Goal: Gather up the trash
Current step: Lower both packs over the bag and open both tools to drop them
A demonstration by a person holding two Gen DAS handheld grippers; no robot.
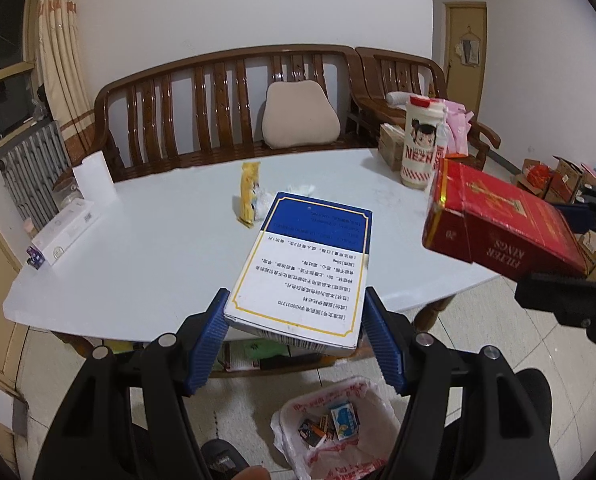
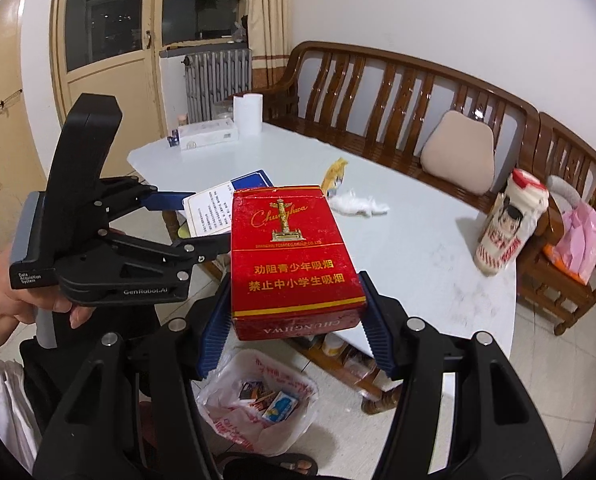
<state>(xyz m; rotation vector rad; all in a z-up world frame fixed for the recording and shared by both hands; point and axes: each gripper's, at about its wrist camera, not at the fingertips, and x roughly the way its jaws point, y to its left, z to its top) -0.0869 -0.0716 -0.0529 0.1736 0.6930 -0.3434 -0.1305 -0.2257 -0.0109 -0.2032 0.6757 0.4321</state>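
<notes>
Trash in both claws: the left gripper (image 1: 296, 334) clamps a blue-and-white box (image 1: 302, 268) by its near end, its blue pads pressed to either side, while the right gripper (image 2: 294, 340) grips a red cigarette pack (image 2: 292, 260) the same way — both held off the table's near edge, above the floor. Below them stands a bin (image 2: 258, 412) lined with a white bag printed in red, a few small cartons lying in its bottom. On the white table (image 1: 146, 248), a yellow wrapper (image 1: 248, 192) and a wad of tissue (image 2: 358, 204) lie near the middle, just beside each other. At the left end are a long white box (image 1: 64, 236) and a paper roll (image 2: 248, 114); a white cartoon-printed bottle (image 1: 420, 144) stands toward the far right corner. A wooden bench (image 1: 218, 100) with a beige cushion (image 1: 300, 120) runs along the far edge.
</notes>
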